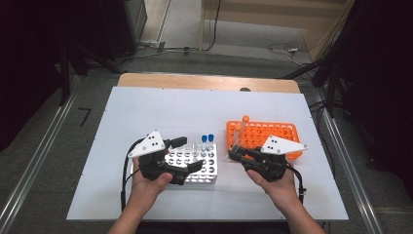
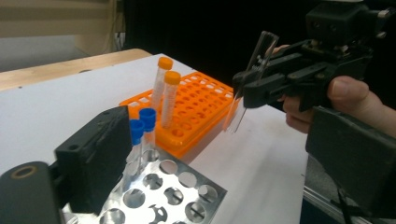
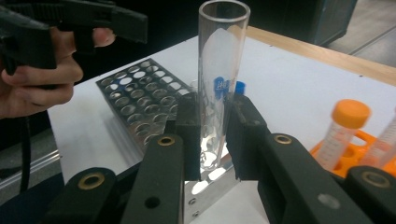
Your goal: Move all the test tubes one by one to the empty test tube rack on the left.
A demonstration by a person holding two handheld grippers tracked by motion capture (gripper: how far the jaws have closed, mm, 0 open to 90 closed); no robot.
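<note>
The right tool (image 3: 212,135) is clamped on a clear glass tube (image 3: 219,70), held upright in the air between the steel rack (image 1: 197,163) and the orange rack (image 1: 272,134). The left tool (image 1: 187,155) hangs over the steel rack, jaws apart and empty

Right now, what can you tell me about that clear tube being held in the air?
The clear tube looks like glass or clear plastic, open at the top with no cap, and seemingly empty. The right gripper is shut on its lower part, holding it roughly upright in that gripper's view. It hangs above the white table, between the metal rack and the orange rack.
</note>
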